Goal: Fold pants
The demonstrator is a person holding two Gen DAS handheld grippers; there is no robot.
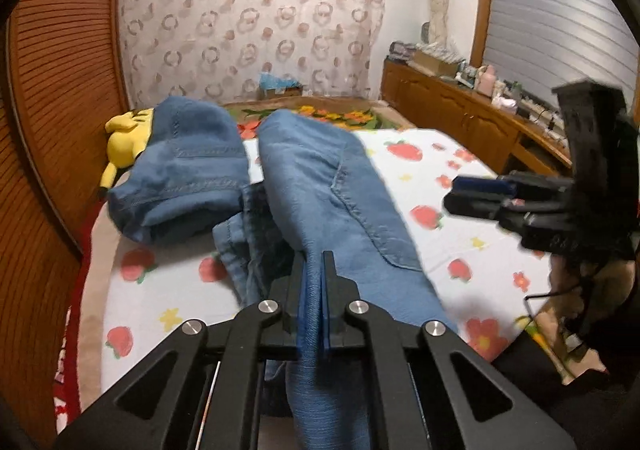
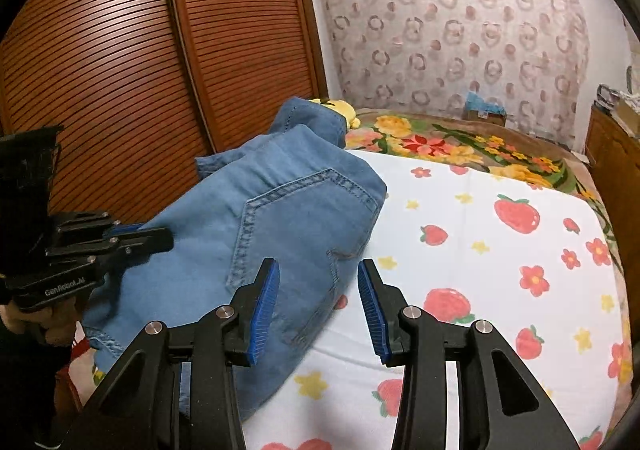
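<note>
It was a home bedroom: a bed (image 2: 500, 270) spread with a strawberry-print sheet, a slatted wooden wardrobe (image 2: 140, 49) beside it, a patterned curtain (image 1: 248, 17) behind, and a cluttered wooden sideboard (image 1: 460, 105) along one wall.

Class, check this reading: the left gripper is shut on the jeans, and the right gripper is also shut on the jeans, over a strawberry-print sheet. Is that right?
Not quite. The right gripper is open, its blue pads apart and holding nothing, as the right wrist view shows. The rest stands: the left gripper is shut on the jeans, over the strawberry-print sheet.
</note>
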